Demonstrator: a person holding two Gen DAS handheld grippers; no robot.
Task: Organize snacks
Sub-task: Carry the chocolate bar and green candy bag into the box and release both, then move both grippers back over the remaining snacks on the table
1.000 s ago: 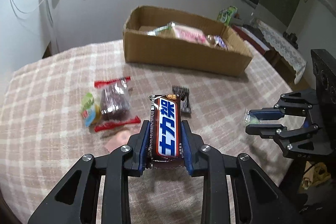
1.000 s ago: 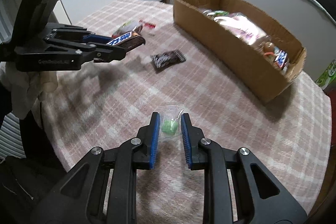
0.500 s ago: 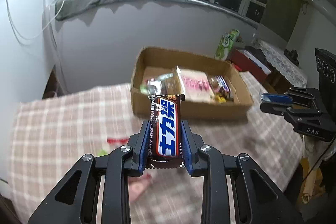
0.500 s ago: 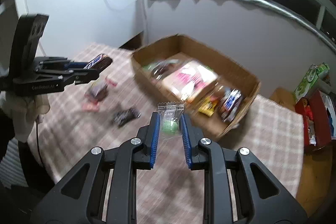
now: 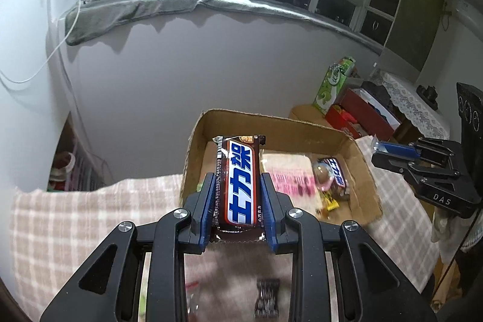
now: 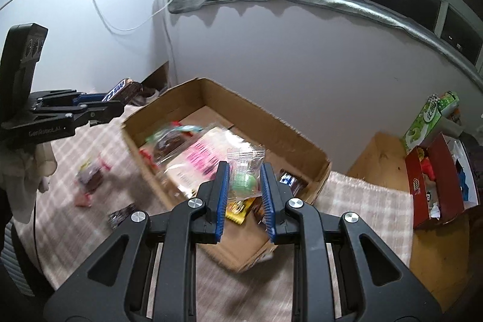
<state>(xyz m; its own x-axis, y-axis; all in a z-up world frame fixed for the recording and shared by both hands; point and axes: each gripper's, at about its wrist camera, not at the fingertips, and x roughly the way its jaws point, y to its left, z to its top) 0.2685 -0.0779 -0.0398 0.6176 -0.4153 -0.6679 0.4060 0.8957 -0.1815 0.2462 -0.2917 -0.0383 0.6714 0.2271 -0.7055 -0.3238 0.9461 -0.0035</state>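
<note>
Snacks, L wrist view: the left gripper [image 5: 238,201] has its 2 blue pads clamped on a brown chocolate bar [image 5: 240,183] w/ blue-on-white lettering, bar pointing fwd and held in the air in front of the cardboard box [image 5: 366,171]. Box sits on a checked tablecloth [image 5: 84,225] and holds a pink-printed packet [image 5: 289,174], another chocolate bar [image 5: 335,171] and a yellow wrapper [image 5: 330,202]. A dark wrapped snack [image 5: 267,296] lies on the cloth below the gripper. The right gripper [image 5: 381,147] shows at the right edge, side-on, beyond the box's right wall; its opening can't be read from here.

R wrist view: right gripper [image 6: 244,186] is closed on a clear packet [image 6: 246,171] w/ a green candy inside, held over the box's near end [image 6: 320,168]. Left gripper [image 6: 119,98] is at the left, above the cloth beside the box's left corner, bar sticking out of it. On the cloth left of the box: a red-ended brown snack [image 6: 90,180], blurred, and the dark snack [image 6: 122,215].
</note>
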